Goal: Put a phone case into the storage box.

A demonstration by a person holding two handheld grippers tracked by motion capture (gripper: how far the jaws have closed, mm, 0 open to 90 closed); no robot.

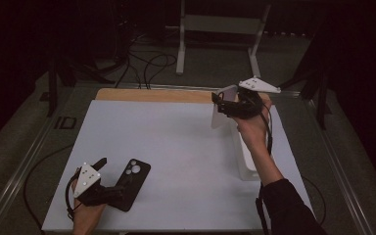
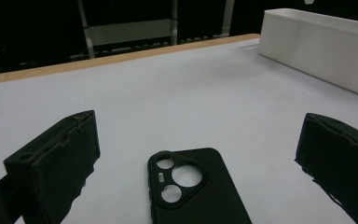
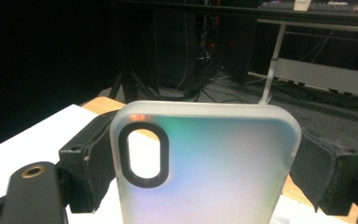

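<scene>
Frosted phone case (image 3: 205,168) is clamped in your right gripper (image 1: 225,108), lifted near the white tray (image 2: 321,51). Black phone case (image 2: 191,186) lies untouched between your left gripper's (image 1: 108,177) open jaws.

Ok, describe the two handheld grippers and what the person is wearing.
Both are black. The left gripper and right gripper each carry a pale grey three-cornered plate with small dots and trail a black cable. The jaw pads look like worn black foam. The right arm wears a dark sleeve.

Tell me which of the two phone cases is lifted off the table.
The frosted translucent phone case, clamped by the right gripper above the table. The black phone case lies flat.
</scene>
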